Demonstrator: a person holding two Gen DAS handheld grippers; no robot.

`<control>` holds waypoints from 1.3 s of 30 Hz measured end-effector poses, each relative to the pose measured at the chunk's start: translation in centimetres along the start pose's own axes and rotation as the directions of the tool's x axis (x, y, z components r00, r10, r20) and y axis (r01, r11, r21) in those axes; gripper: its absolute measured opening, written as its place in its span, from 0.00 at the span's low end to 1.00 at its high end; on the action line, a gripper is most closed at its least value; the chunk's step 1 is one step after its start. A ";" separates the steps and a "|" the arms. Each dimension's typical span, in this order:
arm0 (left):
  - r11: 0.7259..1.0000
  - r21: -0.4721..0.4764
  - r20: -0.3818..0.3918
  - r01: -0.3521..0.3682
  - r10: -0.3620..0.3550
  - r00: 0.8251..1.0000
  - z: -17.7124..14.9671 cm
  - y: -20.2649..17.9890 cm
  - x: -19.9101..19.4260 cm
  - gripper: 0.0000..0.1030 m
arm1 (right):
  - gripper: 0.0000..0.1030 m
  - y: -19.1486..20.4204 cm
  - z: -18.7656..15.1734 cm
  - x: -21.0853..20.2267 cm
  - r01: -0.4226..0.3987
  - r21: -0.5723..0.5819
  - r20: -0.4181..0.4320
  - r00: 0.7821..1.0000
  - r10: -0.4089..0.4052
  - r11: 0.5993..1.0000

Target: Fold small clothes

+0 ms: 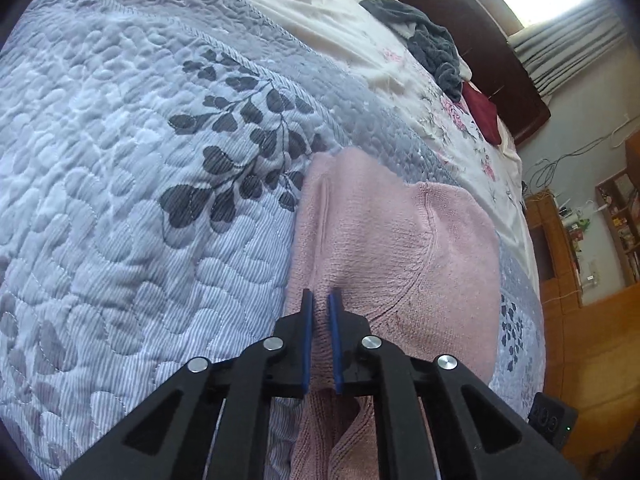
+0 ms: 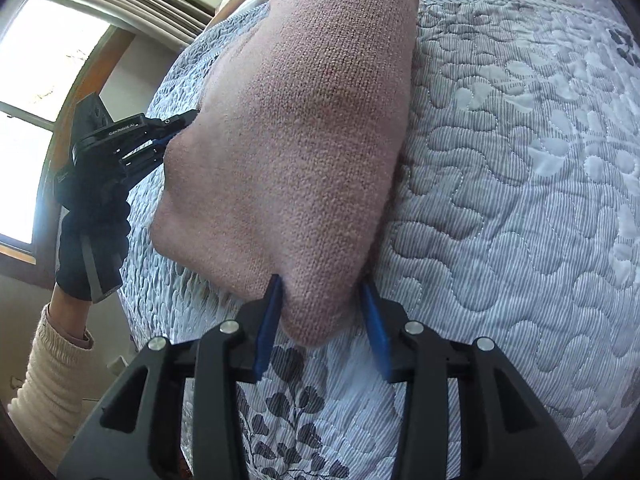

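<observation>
Item: pink knit garment (image 2: pixel 296 128), lying on quilted bedspread (image 2: pixel 520 200). Left gripper (image 1: pixel 321 304) pinches its edge; right gripper (image 2: pixel 320 292) spread around a corner (unclamped). Step: fold under way. Next, likely: right closes first.

Matte black plastic left gripper (image 1: pixel 321 300) and right gripper (image 2: pixel 322 286), blue pads, round silver pivot screws; black knit glove (image 2: pixel 92 232), cream ribbed knit sleeve (image 2: pixel 48 380), white "GenRobot.AI" lettering on left gripper's body
</observation>
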State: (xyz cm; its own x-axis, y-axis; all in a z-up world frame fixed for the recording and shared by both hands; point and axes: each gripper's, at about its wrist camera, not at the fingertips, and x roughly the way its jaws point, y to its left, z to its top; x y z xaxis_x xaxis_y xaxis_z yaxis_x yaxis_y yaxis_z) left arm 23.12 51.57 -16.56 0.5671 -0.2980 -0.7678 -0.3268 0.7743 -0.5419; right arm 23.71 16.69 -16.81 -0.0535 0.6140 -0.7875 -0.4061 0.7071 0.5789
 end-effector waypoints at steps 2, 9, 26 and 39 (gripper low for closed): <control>1.000 0.001 -0.006 0.001 -0.001 1.000 0.1 -0.2 -0.5 0.21 | 0.40 -0.1 0.2 -0.2 0.002 -0.001 0.002 1.000 -0.002 1.000; 0.999 0.027 -0.069 0.046 -0.044 0.997 -0.4 -0.3 -0.6 0.64 | 0.62 -1.6 1.9 -3.0 -0.091 0.058 0.099 0.991 0.085 0.994; 0.971 0.018 -0.182 0.240 -0.233 0.955 -0.3 -0.8 6.3 0.58 | 0.86 -6.4 9.5 2.4 -0.345 0.191 0.133 0.937 0.324 0.919; 0.926 0.083 -0.096 0.369 -0.361 0.928 -5.6 -9.1 1.3 0.44 | 0.56 -6.4 4.3 -9.8 -0.357 0.099 0.231 0.916 0.328 0.929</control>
State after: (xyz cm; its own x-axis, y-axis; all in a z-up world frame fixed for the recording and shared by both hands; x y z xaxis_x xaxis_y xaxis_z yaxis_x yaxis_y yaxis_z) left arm 22.55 41.02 -14.55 0.5712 -0.6097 -0.5495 -0.0308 0.6531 -0.7567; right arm 30.75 7.70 -11.91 0.0285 0.8751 -0.4831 -0.2680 0.4723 0.8397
